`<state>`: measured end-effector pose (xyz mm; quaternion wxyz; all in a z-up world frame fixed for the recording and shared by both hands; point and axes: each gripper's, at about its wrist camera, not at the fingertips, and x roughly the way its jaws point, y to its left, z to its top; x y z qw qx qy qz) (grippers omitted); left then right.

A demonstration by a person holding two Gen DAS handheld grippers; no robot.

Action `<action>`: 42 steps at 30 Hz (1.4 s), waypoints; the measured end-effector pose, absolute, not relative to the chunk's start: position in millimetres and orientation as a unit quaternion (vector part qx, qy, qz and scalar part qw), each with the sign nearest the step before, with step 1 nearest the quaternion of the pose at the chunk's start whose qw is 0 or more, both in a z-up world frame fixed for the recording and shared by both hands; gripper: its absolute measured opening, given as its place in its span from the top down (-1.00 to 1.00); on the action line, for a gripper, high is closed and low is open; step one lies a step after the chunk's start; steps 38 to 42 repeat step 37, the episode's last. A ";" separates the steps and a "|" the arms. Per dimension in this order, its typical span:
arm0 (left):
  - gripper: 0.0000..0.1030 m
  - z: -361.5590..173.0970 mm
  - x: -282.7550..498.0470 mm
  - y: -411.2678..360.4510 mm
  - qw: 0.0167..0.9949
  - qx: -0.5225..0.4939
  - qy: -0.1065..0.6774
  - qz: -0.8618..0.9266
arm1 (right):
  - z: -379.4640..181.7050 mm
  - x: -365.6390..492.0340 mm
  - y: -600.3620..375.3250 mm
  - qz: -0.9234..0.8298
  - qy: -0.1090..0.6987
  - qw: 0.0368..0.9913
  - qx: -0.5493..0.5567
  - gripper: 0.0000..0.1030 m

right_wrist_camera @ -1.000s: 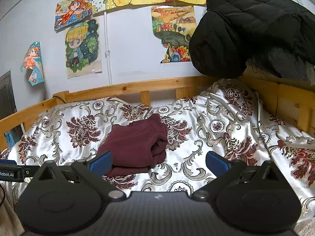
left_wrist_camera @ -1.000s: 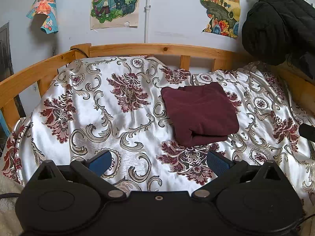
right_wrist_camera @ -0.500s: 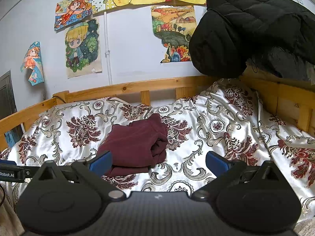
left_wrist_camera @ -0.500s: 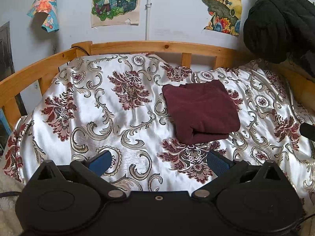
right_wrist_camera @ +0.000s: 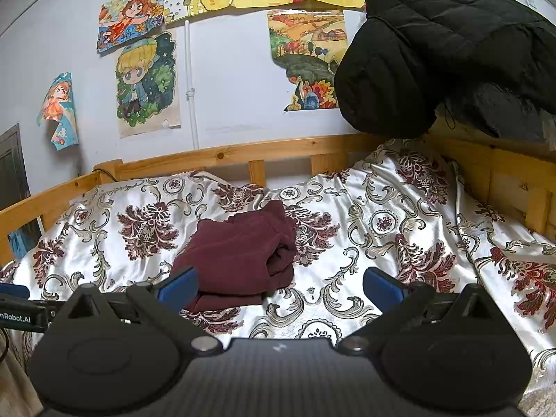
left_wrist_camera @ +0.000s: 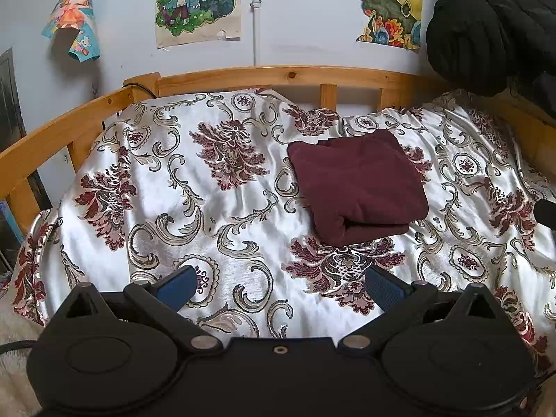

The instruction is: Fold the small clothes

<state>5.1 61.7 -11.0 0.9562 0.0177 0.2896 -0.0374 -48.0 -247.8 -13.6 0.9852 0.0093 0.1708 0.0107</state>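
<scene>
Both grippers, left gripper [left_wrist_camera: 278, 286] and right gripper [right_wrist_camera: 279, 286], hover empty with jaws apart, clear of the maroon garment [left_wrist_camera: 358, 184], which looks fully folded on the bedspread [left_wrist_camera: 194, 208]

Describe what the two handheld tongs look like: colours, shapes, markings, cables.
Both left tongs and right tongs are matte black, with two rounded lobes, silver pivot screws and blue textured pads. A black cable trails from the left one. In the right view, the left unit's side shows white lettering ending "Robot.AI".

Even, soft daylight; the glossy white floral satin bedspread [left_wrist_camera: 243, 208] shows mild sheen, fisheye bending edges, corners vignetted dark
</scene>
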 end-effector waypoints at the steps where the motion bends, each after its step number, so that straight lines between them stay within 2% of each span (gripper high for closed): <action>1: -0.99 -10.9 5.2 61.8 0.956 0.018 0.290 -0.037 | -13.7 -48.0 -247.8 0.011 0.171 0.985 0.009 -0.99; 42: -0.99 -14.0 7.8 63.8 0.953 0.028 0.299 -0.035 | -19.8 -41.7 -244.2 0.013 0.190 0.982 0.013 -0.99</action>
